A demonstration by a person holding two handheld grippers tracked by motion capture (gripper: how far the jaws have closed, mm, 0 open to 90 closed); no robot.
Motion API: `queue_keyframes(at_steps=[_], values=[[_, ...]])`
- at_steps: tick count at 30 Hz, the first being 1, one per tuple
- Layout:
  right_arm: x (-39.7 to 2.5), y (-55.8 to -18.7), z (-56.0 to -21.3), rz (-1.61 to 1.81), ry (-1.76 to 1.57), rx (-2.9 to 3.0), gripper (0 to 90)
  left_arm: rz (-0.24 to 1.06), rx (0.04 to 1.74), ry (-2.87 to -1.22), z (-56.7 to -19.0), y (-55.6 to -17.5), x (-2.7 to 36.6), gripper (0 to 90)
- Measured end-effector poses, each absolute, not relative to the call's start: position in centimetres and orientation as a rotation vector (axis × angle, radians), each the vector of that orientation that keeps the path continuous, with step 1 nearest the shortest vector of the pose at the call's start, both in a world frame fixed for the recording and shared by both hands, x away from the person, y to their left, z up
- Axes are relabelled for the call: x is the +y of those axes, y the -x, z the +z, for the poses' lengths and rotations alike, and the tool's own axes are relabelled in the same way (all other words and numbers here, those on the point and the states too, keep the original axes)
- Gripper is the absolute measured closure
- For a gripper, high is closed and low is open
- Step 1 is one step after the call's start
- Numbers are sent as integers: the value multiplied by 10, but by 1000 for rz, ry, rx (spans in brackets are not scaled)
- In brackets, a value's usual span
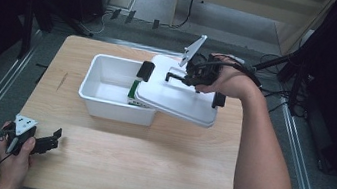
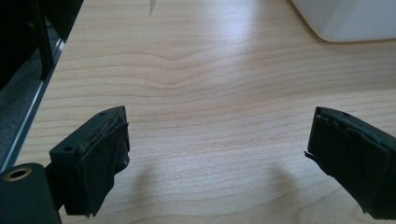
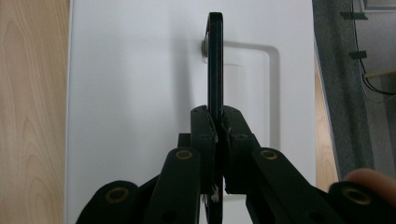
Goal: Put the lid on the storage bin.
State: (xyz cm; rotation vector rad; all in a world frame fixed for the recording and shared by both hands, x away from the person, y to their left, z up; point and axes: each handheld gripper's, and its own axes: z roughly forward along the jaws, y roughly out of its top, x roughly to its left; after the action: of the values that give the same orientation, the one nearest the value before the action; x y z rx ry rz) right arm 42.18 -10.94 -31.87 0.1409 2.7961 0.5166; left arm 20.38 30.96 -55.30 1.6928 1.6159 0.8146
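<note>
Over the far right of the pale wooden table [image 1: 145,172], the right gripper [image 3: 218,123] is pinching the thin black handle [image 3: 215,60] of one white rectangular plastic lid [image 1: 176,95], jaws clamped flat against it. The lid is sitting tilted across the right end of one white plastic bin [image 1: 107,88], partly covering a green-and-white item [image 1: 132,91] inside. The left gripper [image 2: 219,140] is resting near the table's front-left corner, jaws spread wide and empty.

No text can be read; the green-and-white box [image 1: 133,93] seems too blurred.
</note>
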Motion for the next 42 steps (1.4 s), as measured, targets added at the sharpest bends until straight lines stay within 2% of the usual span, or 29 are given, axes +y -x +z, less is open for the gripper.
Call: queue_keyframes(at_steps=[42], values=[[5,-433,-332,506,77,2856,859,804,1614,-1660,-553,-203,312,62]])
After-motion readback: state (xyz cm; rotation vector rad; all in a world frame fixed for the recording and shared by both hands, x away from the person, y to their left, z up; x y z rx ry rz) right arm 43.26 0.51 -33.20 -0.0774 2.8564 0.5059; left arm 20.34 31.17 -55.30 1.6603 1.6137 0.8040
